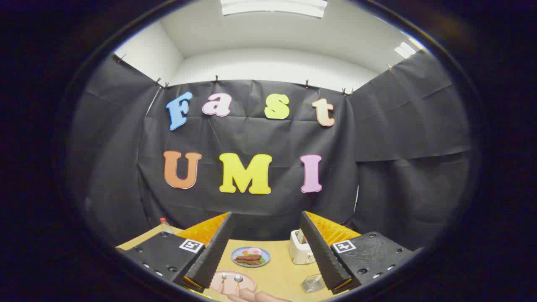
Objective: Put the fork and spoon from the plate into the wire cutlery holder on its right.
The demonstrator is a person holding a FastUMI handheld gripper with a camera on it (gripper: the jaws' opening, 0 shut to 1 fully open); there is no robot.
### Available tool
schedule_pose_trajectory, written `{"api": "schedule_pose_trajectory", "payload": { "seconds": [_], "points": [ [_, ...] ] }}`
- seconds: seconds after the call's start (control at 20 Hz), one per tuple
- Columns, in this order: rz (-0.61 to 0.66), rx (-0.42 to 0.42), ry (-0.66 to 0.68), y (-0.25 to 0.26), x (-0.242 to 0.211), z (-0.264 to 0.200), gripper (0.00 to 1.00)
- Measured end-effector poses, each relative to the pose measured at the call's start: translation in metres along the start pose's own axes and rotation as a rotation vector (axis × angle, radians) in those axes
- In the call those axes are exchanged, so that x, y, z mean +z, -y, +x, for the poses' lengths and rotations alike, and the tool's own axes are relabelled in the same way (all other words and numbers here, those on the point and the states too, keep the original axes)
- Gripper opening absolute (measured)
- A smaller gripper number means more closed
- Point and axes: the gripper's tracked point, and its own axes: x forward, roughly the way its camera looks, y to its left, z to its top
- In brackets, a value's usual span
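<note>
From the gripper view, the gripper hangs high above a light wooden tabletop at the bottom centre of the frame, its two fingers spread wide and holding nothing. Between the fingers, low in the frame, lies a pale pink round plate with a small metal fork and a small metal spoon side by side on it. Beyond it sits a blue plate of toy food, and to the right of that a cream toaster, partly behind the right finger. The clear wire cutlery holder stands at lower right, near the right fingertip. A small bottle with a red cap stands at the table's far left corner. Black cloth walls enclose the booth; above them are white walls and a ceiling light panel.
</note>
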Motion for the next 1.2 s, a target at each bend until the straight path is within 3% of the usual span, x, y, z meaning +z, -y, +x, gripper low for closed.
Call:
{"api": "schedule_pose_trajectory", "payload": {
  "seconds": [0.1, 0.55, 1.2],
  "points": [
    [0.004, 0.025, -0.024, -0.011, -0.001, -0.007, 0.95],
    [0.012, -0.024, -0.024, 0.007, 0.004, -0.016, 0.95],
    [0.001, -0.033, -0.132, -0.002, -0.041, 0.01, 0.95]
  ]
}}
